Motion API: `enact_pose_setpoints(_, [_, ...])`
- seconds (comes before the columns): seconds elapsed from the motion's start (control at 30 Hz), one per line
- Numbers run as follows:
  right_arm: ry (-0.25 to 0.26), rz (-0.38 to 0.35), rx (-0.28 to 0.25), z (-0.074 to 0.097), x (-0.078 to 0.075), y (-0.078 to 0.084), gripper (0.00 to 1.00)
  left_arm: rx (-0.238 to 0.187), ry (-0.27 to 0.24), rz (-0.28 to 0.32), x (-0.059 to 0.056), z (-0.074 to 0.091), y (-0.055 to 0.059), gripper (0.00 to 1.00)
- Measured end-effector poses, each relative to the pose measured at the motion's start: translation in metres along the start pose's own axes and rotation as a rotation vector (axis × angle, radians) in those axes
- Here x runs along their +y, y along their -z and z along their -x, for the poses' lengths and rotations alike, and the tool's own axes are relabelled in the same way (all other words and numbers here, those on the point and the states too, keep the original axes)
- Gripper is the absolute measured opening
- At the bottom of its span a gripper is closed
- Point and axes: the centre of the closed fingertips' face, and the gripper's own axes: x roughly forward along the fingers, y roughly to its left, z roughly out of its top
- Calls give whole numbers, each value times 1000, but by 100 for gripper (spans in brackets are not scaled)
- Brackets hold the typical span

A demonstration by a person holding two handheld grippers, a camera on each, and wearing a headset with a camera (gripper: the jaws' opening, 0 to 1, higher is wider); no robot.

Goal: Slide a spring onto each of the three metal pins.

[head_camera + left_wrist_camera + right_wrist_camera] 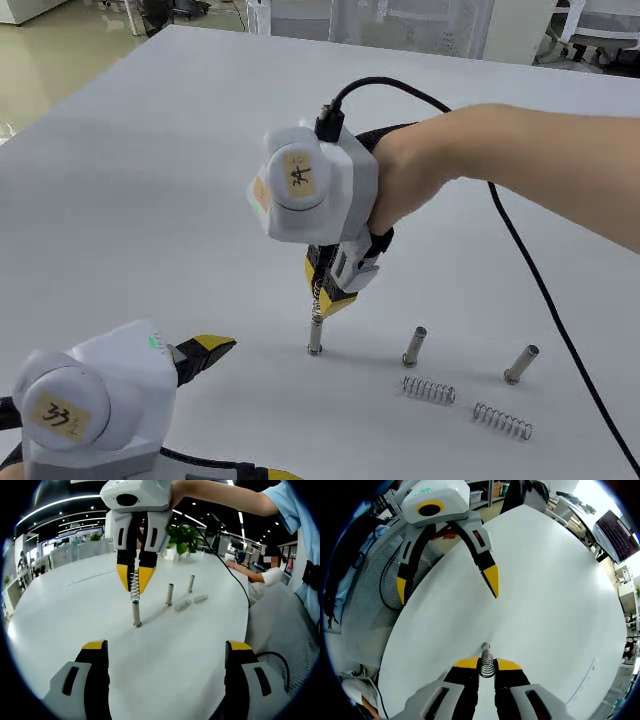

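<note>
We see the pinched spring [134, 595] hanging upright just above the middle of the left gripper view. It is a thin bright coil, and its upper turns are hidden between the yellow-tipped jaws of the right gripper [134, 582], which are pressed together on it. Its lower end meets the top of the left pin [136, 614], a short grey metal post standing on the white table [60, 630]. We cannot tell whether the coil has slipped over the pin's top or only touches it. In the right gripper view the spring pokes out from between the jaws at the bottom of the frame, with the pin's round top just past its end and the rest of the pin hidden behind it.

In the lower right of the head view, the middle pin [414, 345] and the right pin [521, 363] stand bare and apart from each other. Just below them in the frame lie two more coils on their sides. The nearer loose spring [428, 389] lies beside the middle pin, and the farther loose spring [502, 420] lies beside the right pin. Neither touches its pin.

The left gripper [166, 645] has its jaws spread wide with nothing between them, and it points toward the left pin from well back. In the head view it sits in the lower left corner, cut off by the frame edge.

A black cable [540, 280] leaves the top of the right gripper, passes behind the person's forearm and runs off the lower right edge.
</note>
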Motion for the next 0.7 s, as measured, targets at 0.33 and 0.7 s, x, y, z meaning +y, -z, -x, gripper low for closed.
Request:
enact_pose_setpoints(0.33, [-8,-2,-3,-2,1,0,8,3,0,9,0,0,4,95])
enact_pose_setpoints(0.7, [-14,7,6,-6,2,-1,8,4,-5,18,1,1,6,95])
